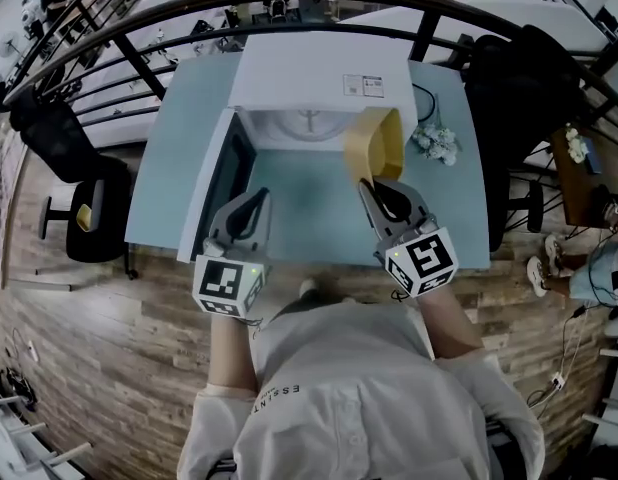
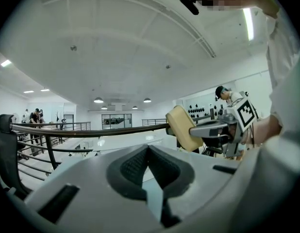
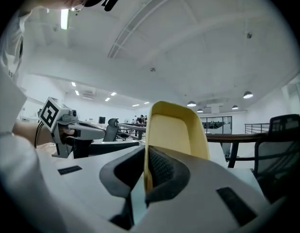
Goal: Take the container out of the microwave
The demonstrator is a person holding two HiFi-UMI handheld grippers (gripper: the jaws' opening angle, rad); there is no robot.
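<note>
- Glare inside the microwave (image 1: 319, 78) washes out its cavity in the head view. Only a pale round shape shows there, possibly the turntable.
- The person's forearms and the marker cubes cover the rear of both grippers in the head view.
- In each gripper view the gripper's own grey body fills the lower half and cuts off whatever is below.
- The microwave stands at the back of the light blue table (image 1: 179, 158), its door (image 1: 224, 173) swung open to the left.
- A small white cluster (image 1: 436, 143) lies on the table right of the microwave, too small to identify.
- A dark curved railing (image 1: 289, 3) runs behind the table, and a black chair (image 1: 74, 168) stands off its left side.
- The left gripper (image 1: 257, 196) is just beside the open door, jaws pressed together with nothing between them.
- The right gripper (image 1: 374, 183) is clenched on the near wall of the yellow container (image 1: 377, 143), with one pad inside the rim and one outside.
- The container is out of the cavity, in front of the opening. It is tipped up on edge beyond the jaws and is off the table.
</note>
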